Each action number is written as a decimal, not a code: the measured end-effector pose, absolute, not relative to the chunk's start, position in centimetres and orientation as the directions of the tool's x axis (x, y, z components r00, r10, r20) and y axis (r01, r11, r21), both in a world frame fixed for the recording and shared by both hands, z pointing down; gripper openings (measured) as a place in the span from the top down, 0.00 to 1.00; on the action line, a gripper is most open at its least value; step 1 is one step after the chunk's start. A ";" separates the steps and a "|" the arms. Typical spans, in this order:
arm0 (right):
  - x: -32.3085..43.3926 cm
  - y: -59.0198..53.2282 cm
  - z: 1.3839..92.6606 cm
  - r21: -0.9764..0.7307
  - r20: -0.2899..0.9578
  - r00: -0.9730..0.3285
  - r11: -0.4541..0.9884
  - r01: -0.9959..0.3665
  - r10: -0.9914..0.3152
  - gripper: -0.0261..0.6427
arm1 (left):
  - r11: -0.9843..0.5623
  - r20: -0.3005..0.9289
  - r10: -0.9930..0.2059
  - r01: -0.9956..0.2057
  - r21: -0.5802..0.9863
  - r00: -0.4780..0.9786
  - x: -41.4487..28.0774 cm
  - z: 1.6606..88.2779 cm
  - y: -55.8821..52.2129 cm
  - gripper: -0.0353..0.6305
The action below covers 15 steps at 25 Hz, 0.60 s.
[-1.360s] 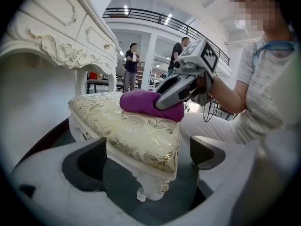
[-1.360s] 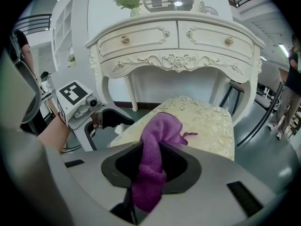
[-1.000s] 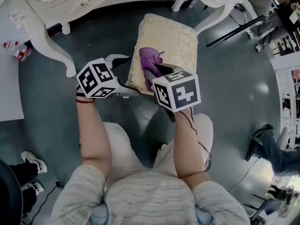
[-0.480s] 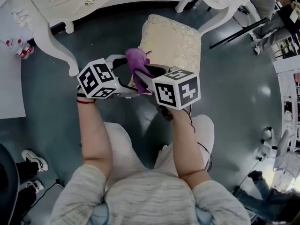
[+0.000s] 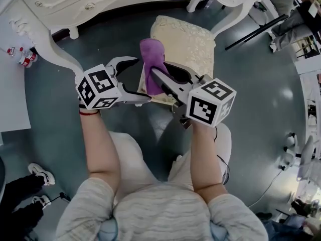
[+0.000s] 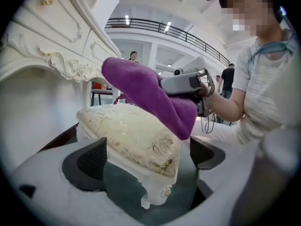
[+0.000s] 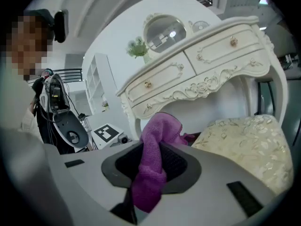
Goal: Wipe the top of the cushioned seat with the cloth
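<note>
The cushioned seat (image 5: pixel 188 46) is a cream stool with a gold-patterned cushion, standing before the white dressing table. A purple cloth (image 5: pixel 152 64) hangs over its near left edge, lifted off the cushion, with my right gripper (image 5: pixel 159 77) shut on it. In the right gripper view the cloth (image 7: pixel 155 166) is pinched between the pads, and the cushion (image 7: pixel 244 145) lies to the right. My left gripper (image 5: pixel 131 79) stands open just left of the stool's near corner. In the left gripper view the cushion corner (image 6: pixel 141 140) sits between the open jaws (image 6: pixel 148 157) untouched, with the cloth (image 6: pixel 150 98) above.
The ornate white dressing table (image 5: pixel 100 1) arches over the far side of the stool, its curved leg (image 5: pixel 55 51) at the left. Dark grey floor (image 5: pixel 251 94) surrounds the stool. A person's shoes (image 5: pixel 37 172) stand at the lower left. The holder's knees lie below the grippers.
My right gripper has risen and tilted up, lifting the purple cloth off the cushion's near left part. The left gripper has hardly moved.
</note>
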State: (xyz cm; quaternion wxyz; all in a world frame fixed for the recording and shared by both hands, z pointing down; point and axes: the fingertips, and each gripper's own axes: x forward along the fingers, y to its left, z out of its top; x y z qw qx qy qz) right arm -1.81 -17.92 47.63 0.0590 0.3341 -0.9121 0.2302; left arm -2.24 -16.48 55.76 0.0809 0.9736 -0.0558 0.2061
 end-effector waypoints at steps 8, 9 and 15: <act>6.9 -17.5 45.3 -0.195 0.149 -0.674 0.646 -0.738 -0.724 0.81 | -0.978 0.283 -0.183 -0.204 0.047 0.942 -1.3 52.6 -18.4 0.13; 7.9 -17.5 44.9 -0.178 0.130 -0.661 0.638 -0.749 -0.739 0.81 | -0.978 0.269 -0.189 -0.206 0.038 0.944 -1.2 52.2 -18.5 0.13; 11.4 -17.0 43.3 -0.079 0.029 -0.601 0.597 -0.798 -0.799 0.81 | -0.975 0.245 -0.216 -0.221 -0.004 0.945 0.0 51.4 -18.7 0.15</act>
